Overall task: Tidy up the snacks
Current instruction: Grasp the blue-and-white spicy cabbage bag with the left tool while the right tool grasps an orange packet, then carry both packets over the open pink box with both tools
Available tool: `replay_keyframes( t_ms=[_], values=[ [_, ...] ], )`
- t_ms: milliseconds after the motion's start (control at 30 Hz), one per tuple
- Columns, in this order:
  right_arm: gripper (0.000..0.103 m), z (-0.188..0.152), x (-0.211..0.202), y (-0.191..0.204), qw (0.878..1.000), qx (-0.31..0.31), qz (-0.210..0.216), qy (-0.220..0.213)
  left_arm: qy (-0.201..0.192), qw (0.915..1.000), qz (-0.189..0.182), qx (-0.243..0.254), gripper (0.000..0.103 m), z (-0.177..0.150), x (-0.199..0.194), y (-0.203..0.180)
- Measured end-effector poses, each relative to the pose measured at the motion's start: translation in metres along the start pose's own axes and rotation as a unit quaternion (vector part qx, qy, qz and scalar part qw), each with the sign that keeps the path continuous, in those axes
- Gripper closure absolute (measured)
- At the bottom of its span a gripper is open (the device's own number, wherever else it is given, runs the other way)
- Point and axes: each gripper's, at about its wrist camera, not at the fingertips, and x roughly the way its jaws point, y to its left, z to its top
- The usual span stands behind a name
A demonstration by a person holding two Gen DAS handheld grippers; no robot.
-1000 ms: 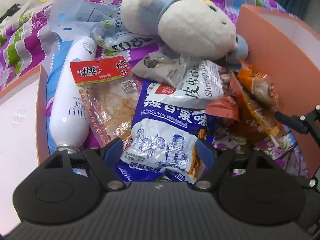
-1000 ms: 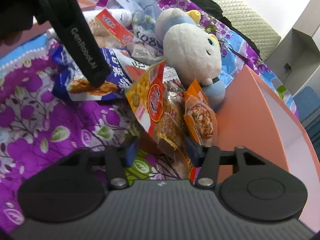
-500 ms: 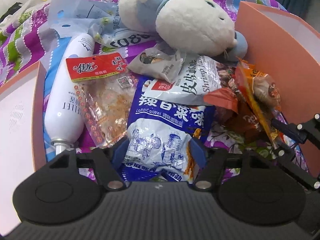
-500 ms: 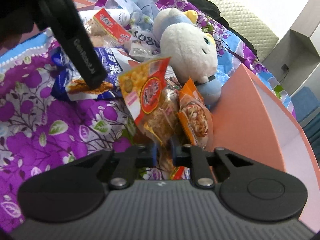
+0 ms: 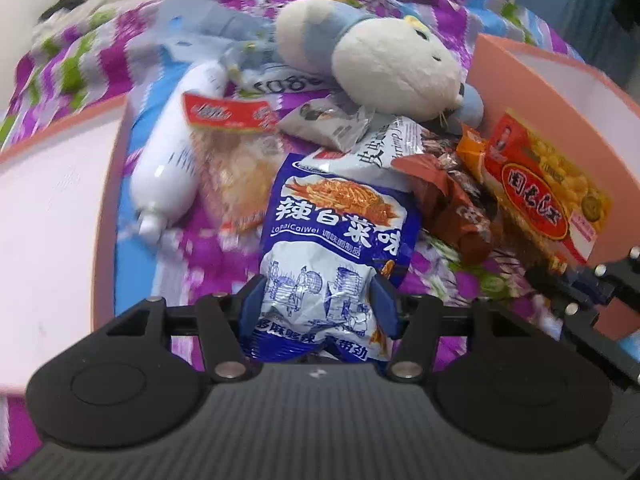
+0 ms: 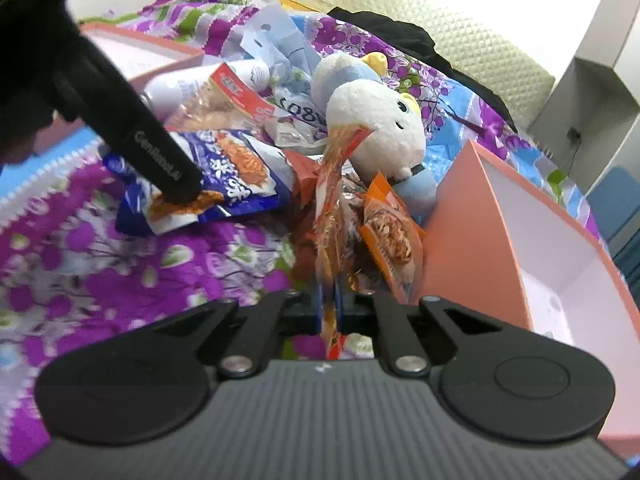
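Note:
A blue-and-white snack bag [image 5: 336, 232] lies on the purple flowered bedspread. Its lower end is crumpled between the pads of my left gripper [image 5: 318, 304], whose jaws are closing on it. In the right wrist view the left gripper's black finger [image 6: 160, 152] rests on that bag [image 6: 240, 172]. My right gripper [image 6: 329, 300] is shut on a red-and-yellow snack packet [image 6: 334, 184], which stands edge-on above the bed. The same packet [image 5: 548, 200] shows its face in the left wrist view, in front of the pink box.
An open pink box [image 6: 472, 216] stands at the right, and another pink box [image 5: 52, 208] at the left. A plush toy [image 5: 392, 60], a white bottle [image 5: 172, 152], an orange packet [image 6: 390, 236] and several more packets lie in a heap between them.
My left jaws narrowed onto the blue bag, and the bag shifted with them. My right jaws shut on the red-and-yellow packet and raised it, turning it edge-on.

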Motion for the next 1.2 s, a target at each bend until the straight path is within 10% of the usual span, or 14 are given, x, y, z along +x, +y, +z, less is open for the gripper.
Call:
replay_keyframes(
  t_ms=[433,1200],
  values=[
    [0.094,-0.011,-0.068,-0.027,0.991,0.112,0.061,0.025,-0.028,0.9932,-0.008,-0.113,0.041,-0.056,-0.084,-0.011],
    [0.094,-0.027,-0.135,-0.049,0.978,0.192,0.083,0.005,-0.029,0.9876,-0.024,-0.152,0.041,-0.096,-0.149,-0.041]
  ],
)
